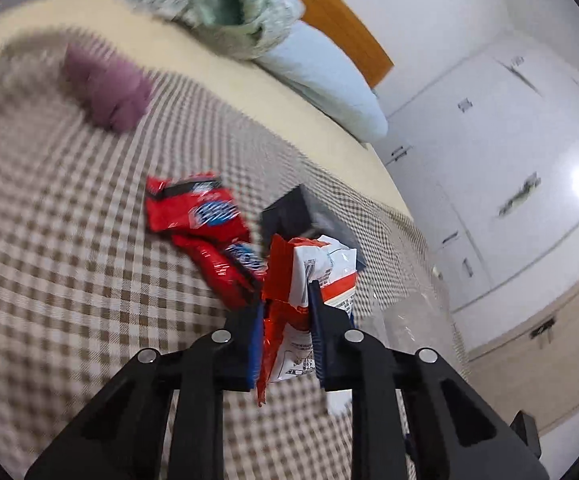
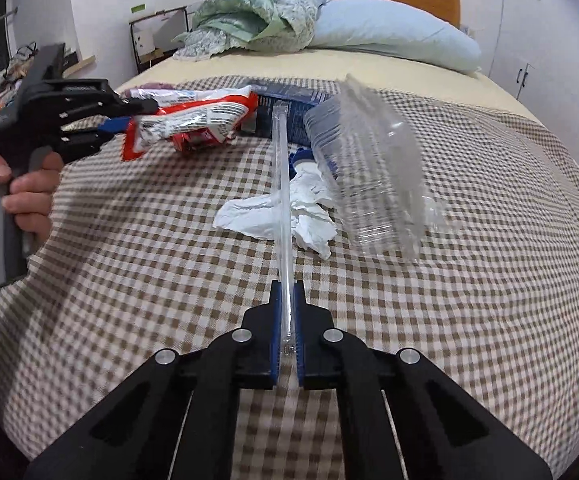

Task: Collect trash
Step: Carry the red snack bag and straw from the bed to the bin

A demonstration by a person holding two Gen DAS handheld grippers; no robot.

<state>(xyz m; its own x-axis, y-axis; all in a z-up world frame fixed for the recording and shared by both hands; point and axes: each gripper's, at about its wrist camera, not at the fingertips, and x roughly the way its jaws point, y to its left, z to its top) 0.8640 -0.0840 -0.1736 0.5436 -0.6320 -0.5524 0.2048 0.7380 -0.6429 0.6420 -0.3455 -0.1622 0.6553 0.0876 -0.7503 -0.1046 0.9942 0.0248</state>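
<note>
- Left tongs (image 1: 285, 300), lower centre of the left view, clamped on a red-and-white snack wrapper (image 1: 313, 268); its lower end hidden between the pads.
- Right tongs (image 2: 287, 292) clamped on a clear plastic strip (image 2: 282, 184); its nature is unclear.
- Clear plastic cup (image 2: 369, 176), right of centre, motion-blurred; support indiscernible.
- Crumpled tissue (image 2: 289, 216) on the checked bed cover (image 2: 449, 320).
- Dark box (image 1: 293, 212) partly hidden behind the wrapper.

On the checked bedspread (image 2: 409, 340) we see a crumpled white tissue (image 2: 289, 216) mid-bed, a clear plastic clamshell container (image 2: 373, 176) just right of it, and a dark blue box (image 2: 289, 108) behind both, toward the headboard edge.
</note>
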